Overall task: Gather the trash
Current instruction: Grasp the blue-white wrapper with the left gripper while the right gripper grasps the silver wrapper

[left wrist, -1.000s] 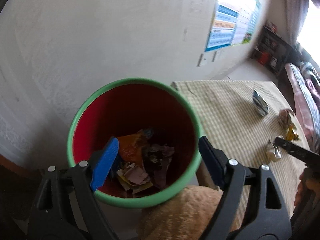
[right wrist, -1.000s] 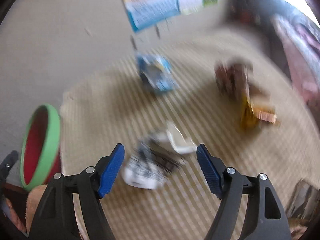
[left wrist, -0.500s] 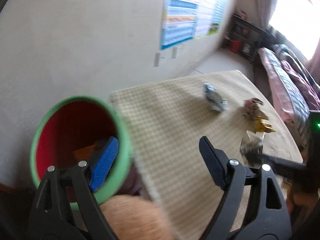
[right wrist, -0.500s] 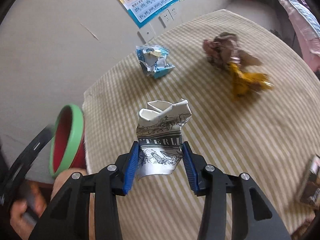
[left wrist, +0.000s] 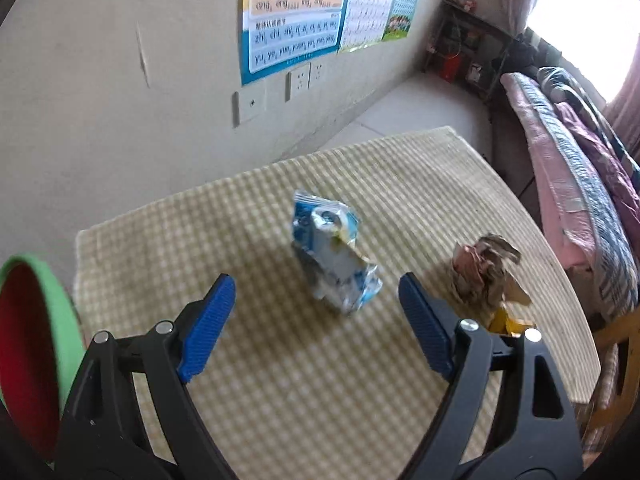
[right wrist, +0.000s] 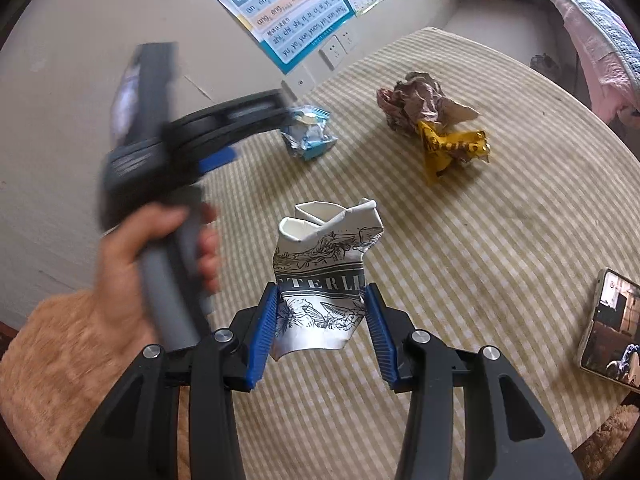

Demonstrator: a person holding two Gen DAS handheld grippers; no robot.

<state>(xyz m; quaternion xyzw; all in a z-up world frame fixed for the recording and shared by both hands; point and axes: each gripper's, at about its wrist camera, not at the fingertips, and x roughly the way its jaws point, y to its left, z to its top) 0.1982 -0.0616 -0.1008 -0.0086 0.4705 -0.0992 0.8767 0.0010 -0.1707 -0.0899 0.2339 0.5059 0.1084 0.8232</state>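
Item 1. Bin (left wrist: 38,344), green rim, red inside; stood at the far left edge of the left wrist view, beside the checked surface (left wrist: 304,392).

Item 2. Left tool (left wrist: 316,324); blue pads spread wide apart, nothing between them, aimed toward the blue wrapper.

Item 3. Blue wrapper (left wrist: 334,256), blue and silver foil, crumpled; lay on the surface ahead of the left tool, clear of both pads. Judged very light, springy and slick; best pinched across its bunched middle, where the foil is thickest.

Item 4. Crushed paper cup (right wrist: 326,280), white with black print; clamped at its lower body between the pads of the right tool (right wrist: 320,332), rim uppermost, apparently lifted off the surface. Judged light and already collapsed; a firm squeeze should do no harm.

Item 5. Brown paper wad (right wrist: 418,102) and yellow wrapper (right wrist: 450,148); lay touching each other, farther back and right. Both judged light, soft and loosely folded.

Item 6. Phone (right wrist: 610,328); lay at the right edge of the surface, screen lit. Not trash.
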